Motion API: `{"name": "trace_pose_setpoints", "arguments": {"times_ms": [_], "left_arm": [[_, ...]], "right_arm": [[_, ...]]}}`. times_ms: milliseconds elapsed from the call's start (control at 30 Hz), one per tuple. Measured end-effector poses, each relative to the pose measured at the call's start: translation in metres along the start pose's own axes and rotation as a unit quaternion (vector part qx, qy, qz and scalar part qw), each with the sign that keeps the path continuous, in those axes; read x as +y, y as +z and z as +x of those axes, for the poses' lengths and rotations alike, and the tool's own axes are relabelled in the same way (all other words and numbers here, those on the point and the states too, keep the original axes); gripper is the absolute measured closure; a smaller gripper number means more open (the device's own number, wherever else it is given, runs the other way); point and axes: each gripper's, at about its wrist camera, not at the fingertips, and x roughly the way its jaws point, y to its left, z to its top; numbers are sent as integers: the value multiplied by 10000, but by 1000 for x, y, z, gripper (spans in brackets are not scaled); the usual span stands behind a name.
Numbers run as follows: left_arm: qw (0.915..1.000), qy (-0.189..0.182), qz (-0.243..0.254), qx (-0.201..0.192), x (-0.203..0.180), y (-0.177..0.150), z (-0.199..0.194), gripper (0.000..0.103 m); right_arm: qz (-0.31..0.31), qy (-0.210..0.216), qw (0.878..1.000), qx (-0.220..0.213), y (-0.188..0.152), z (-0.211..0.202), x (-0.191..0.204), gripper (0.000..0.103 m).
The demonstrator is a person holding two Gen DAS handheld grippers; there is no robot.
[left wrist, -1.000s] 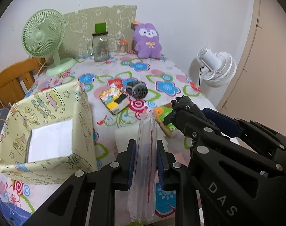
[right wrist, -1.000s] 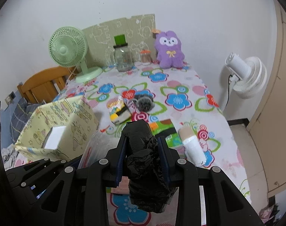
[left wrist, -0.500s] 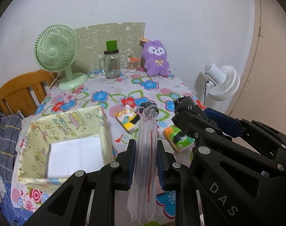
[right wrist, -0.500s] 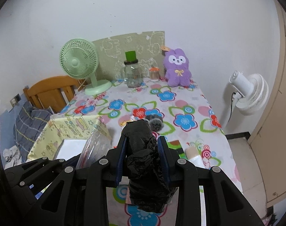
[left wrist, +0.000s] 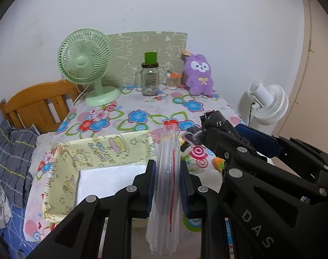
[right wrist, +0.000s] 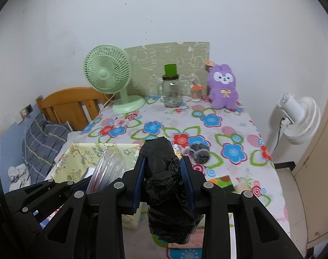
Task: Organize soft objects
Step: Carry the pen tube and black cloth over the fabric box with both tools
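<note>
Two grippers are up over the near edge of the flowered table [left wrist: 142, 108], each pinching a soft bundle. Far left, off the table, a plaid pillow [left wrist: 10, 157] lies beside a wooden headboard [left wrist: 36, 103]. On the table's back left corner stands a green desk fan [left wrist: 86, 64], with a patterned green board [left wrist: 148, 49] leaning on the wall behind it. On the near left part of the table sits a yellow cartoon-print box [left wrist: 94, 151], open at the top, its white floor bare. The left gripper [left wrist: 168, 183] hangs just above that box's right side, its blue pads [left wrist: 152, 185] pressed onto a flat stack of clear plastic bags [left wrist: 167, 194] with a red strip down the middle; the stack stands upright between the fingers. Behind it, at the back of the table, a glass jar [left wrist: 150, 79] carries a green cup on its lid. Right of the left gripper, the right gripper [right wrist: 164, 179] clamps a crumpled roll of black plastic bags [right wrist: 164, 185], which sticks out above and below the fingers. A grey fuzzy ball [right wrist: 199, 154] rests on the cloth just past it. A purple plush bunny [right wrist: 223, 90] sits against the wall at the back right. Beyond the table's right edge stands a white fan [right wrist: 300, 120].
</note>
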Motion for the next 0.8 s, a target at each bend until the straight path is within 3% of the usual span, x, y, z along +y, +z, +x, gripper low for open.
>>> {"name": "trace_pose_setpoints", "arguments": {"times_ms": [800], "left_arm": [[9979,438,-287,388,83,-1,39,83]], "right_arm": [[-370,505,9971,441,10,74,70,67]]}}
